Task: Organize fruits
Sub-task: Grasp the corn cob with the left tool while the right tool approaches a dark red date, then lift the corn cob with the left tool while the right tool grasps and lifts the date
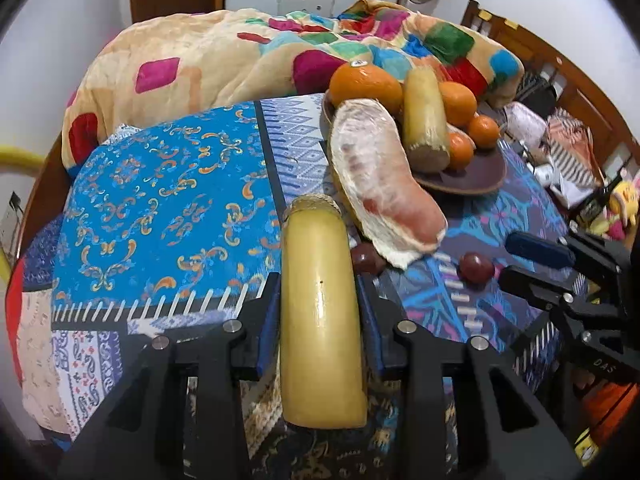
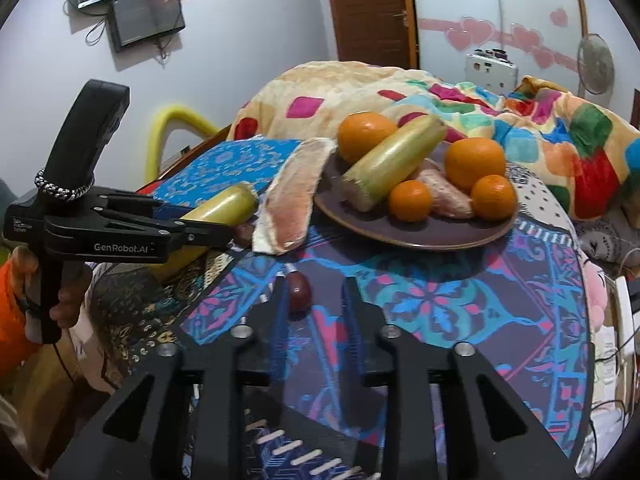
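Landmark: a dark brown plate [image 2: 420,236] is seen on the patterned bed cover [image 2: 440,312]; all places are given from this plate
On the plate: one yellow-green cane piece [image 2: 390,164], a big orange [image 2: 366,134] behind it, another big orange [image 2: 474,162], two small oranges [image 2: 410,200] in front, and a peeled pinkish piece of fruit between them
Pomelo peel [image 2: 294,196]: it is leaned against the left rim of the plate, with its pale inner side turned up
Left gripper [image 1: 320,296]: its fingers are closed narrowly on a second yellow cane piece [image 1: 320,312], whose sides are touched by the blue pads; this piece is held to the left of the plate, beyond the peel, and it is pointed toward the plate
Right gripper [image 2: 314,292]: its fingers are kept narrow and nothing is gripped between them; a small dark red fruit [image 2: 299,287] lies on the cover just at the left fingertip, in front of the plate
Second dark red fruit [image 1: 366,258]: it is seen beside the lower end of the peel, partly hidden
Behind the plate: a folded blanket [image 2: 520,132] with coloured squares
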### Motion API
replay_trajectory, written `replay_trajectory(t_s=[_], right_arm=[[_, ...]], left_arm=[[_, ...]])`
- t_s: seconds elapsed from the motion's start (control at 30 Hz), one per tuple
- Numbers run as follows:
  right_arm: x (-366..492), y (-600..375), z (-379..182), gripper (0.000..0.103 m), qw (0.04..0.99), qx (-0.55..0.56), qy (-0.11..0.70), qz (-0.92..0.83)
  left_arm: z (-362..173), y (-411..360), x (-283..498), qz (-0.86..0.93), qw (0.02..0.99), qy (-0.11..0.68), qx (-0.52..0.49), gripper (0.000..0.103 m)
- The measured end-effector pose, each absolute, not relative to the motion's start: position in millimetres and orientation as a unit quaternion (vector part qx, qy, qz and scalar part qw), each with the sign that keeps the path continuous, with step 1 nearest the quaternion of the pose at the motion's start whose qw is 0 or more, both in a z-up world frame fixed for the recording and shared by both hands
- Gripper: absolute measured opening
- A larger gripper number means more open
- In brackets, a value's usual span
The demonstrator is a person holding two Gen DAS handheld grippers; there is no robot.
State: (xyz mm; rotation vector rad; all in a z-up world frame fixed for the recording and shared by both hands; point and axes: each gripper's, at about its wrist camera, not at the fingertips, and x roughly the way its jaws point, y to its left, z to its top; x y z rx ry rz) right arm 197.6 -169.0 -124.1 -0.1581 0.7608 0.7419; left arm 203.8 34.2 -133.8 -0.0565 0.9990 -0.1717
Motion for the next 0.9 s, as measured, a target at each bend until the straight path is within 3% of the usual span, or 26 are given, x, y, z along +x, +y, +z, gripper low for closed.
replay_trajectory(t_s=[0.37, 0.5, 0.9], right_arm=[[197.4, -148.7, -139.0, 0.030, 0.852, -0.121, 0.368, 0.353], [198.2, -149.8, -138.9, 0.017, 0.857, -0.126, 0.363, 0.344], [198.2, -172.1, -118.6, 0.016, 0.872, -0.085, 0.350, 0.331]], left_arm=[[-136.7, 36.1, 200.5, -0.074, 0.868, 0.491, 0.001, 0.037], [-137.5, 34.9, 208.5, -0.067, 0.871, 0.486, 0.004, 0.036], [-110.7, 29.9, 187.3, -0.064, 0.890, 0.451, 0.004, 0.036]])
